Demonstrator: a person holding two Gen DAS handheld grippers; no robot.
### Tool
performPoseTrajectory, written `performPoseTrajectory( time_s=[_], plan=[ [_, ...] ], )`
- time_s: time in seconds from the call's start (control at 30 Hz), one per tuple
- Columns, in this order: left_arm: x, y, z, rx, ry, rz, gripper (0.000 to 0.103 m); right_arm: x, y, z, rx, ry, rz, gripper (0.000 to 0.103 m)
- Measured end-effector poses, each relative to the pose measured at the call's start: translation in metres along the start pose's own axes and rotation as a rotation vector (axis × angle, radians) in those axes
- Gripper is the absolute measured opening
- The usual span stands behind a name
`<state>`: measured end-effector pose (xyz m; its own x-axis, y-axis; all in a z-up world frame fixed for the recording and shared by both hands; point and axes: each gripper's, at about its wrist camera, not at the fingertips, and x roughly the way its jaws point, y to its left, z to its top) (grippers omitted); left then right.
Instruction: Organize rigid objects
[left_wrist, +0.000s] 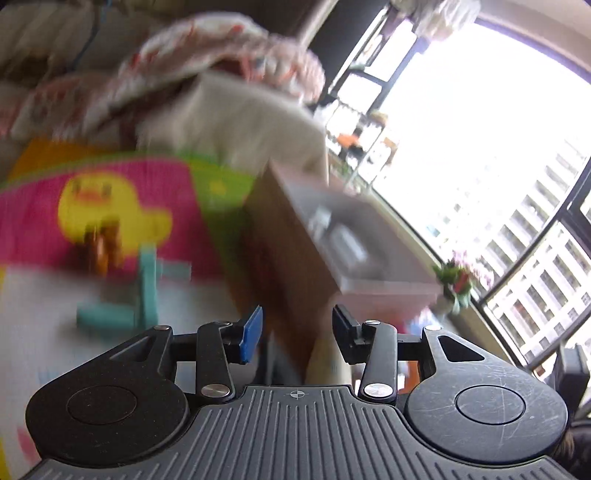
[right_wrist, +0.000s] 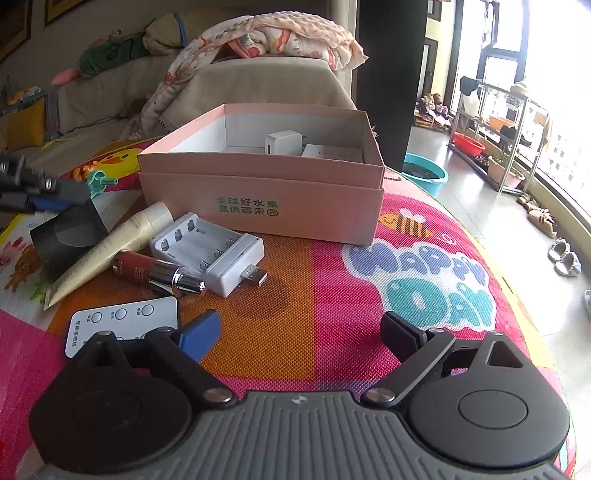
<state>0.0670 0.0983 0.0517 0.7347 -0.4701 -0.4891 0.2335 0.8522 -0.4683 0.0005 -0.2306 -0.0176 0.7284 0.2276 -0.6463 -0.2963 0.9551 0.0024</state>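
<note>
Left gripper: jaws parted with nothing between them, seen in its own blurred view above the mat and near the box's corner; the right wrist view catches it only as a dark shape at the far left edge, beside a black square item. Right gripper: jaws spread wide, empty, hovering low over the play mat well short of the clutter. Pink cardboard box: open-topped, standing on the mat, already holding a white plug adapter and a flat white piece next to it, so I judge the sorting begun but far from finished. Left outside, lying close together in front of the box's left end: white battery charger with its USB plug sticking out, red-and-chrome lipstick tube touching it, cream squeeze tube, white remote card nearest the right gripper, and the black square item. Teal plastic toy: further back on the mat, left of the box. Differences between views: the right wrist view alone shows the box's contents sharply and the whole row of waiting items; the left wrist view, smeared by motion, alone shows a small brown object on the yellow duck print, the teal toy from nearer, and the bright window.
</note>
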Motion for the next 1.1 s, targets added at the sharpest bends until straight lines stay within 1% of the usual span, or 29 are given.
performPoseTrajectory(
  time_s=[0.03, 0.07, 0.1, 0.13, 0.17, 0.23, 0.3, 0.37, 0.4, 0.43, 0.5, 0.53, 0.67, 0.73, 0.8, 0.83, 0.87, 0.9, 0.93, 1.0, 1.03, 1.1],
  plan=[
    [0.008, -0.001, 0.014, 0.032, -0.02, 0.014, 0.046, 0.0, 0.0, 0.0, -0.001, 0.0, 0.0, 0.094],
    [0.021, -0.001, 0.028, 0.074, -0.022, 0.047, 0.046, 0.0, 0.0, 0.0, -0.002, -0.001, -0.001, 0.094],
    [0.039, 0.001, 0.042, 0.116, -0.014, 0.097, 0.04, 0.0, 0.001, 0.0, -0.003, -0.001, -0.002, 0.094],
    [0.059, 0.004, 0.054, 0.152, 0.001, 0.15, 0.035, 0.0, 0.0, 0.0, -0.003, -0.002, -0.003, 0.094],
    [0.079, 0.01, 0.065, 0.172, 0.022, 0.195, 0.033, -0.001, 0.0, 0.0, -0.004, -0.003, -0.005, 0.094],
    [0.113, 0.024, 0.079, 0.182, 0.084, 0.23, 0.029, -0.001, 0.001, -0.001, -0.006, -0.006, -0.01, 0.094],
    [0.137, 0.027, 0.084, 0.212, 0.146, 0.234, 0.024, -0.002, 0.001, -0.001, -0.004, -0.009, -0.014, 0.094],
    [0.143, 0.021, 0.077, 0.269, 0.204, 0.188, 0.024, -0.002, -0.001, -0.001, 0.005, -0.01, -0.013, 0.094],
    [0.144, 0.016, 0.071, 0.301, 0.234, 0.162, 0.024, -0.002, -0.001, -0.001, 0.009, -0.008, -0.01, 0.094],
    [0.141, 0.01, 0.063, 0.34, 0.261, 0.14, 0.017, -0.001, -0.002, -0.001, 0.013, -0.006, -0.006, 0.094],
    [0.128, -0.002, 0.048, 0.432, 0.262, 0.128, 0.017, -0.001, -0.003, 0.0, 0.019, -0.002, 0.002, 0.094],
    [0.121, -0.005, 0.042, 0.451, 0.272, 0.11, 0.018, -0.001, -0.003, 0.0, 0.021, -0.002, 0.004, 0.094],
    [0.087, -0.01, 0.014, 0.408, 0.302, 0.041, 0.018, -0.002, -0.002, 0.0, 0.018, -0.005, 0.01, 0.094],
    [0.075, -0.012, -0.003, 0.388, 0.332, 0.005, 0.019, -0.003, -0.002, -0.001, 0.017, -0.008, 0.012, 0.094],
    [0.067, -0.014, -0.01, 0.367, 0.32, -0.024, 0.02, -0.003, -0.002, -0.001, 0.016, -0.007, 0.009, 0.094],
    [0.065, -0.012, -0.008, 0.334, 0.303, -0.014, 0.02, -0.003, -0.001, -0.001, 0.014, -0.006, 0.007, 0.094],
    [0.064, -0.008, 0.0, 0.294, 0.268, 0.01, 0.02, -0.003, -0.001, -0.001, 0.012, -0.006, 0.005, 0.094],
    [0.065, -0.005, 0.007, 0.267, 0.232, 0.038, 0.02, -0.002, 0.0, -0.001, 0.01, -0.006, 0.003, 0.094],
    [0.068, 0.0, 0.019, 0.25, 0.204, 0.082, 0.02, -0.002, 0.0, -0.001, 0.009, -0.005, 0.002, 0.094],
    [0.084, 0.005, 0.038, 0.249, 0.175, 0.171, 0.02, -0.003, 0.0, -0.001, 0.007, -0.005, 0.0, 0.094],
    [0.094, 0.006, 0.047, 0.256, 0.169, 0.201, 0.02, -0.003, 0.0, -0.001, 0.008, -0.006, 0.001, 0.094],
    [0.117, 0.01, 0.064, 0.267, 0.169, 0.232, 0.02, -0.003, 0.0, -0.001, 0.011, -0.006, 0.003, 0.094]
  ],
)
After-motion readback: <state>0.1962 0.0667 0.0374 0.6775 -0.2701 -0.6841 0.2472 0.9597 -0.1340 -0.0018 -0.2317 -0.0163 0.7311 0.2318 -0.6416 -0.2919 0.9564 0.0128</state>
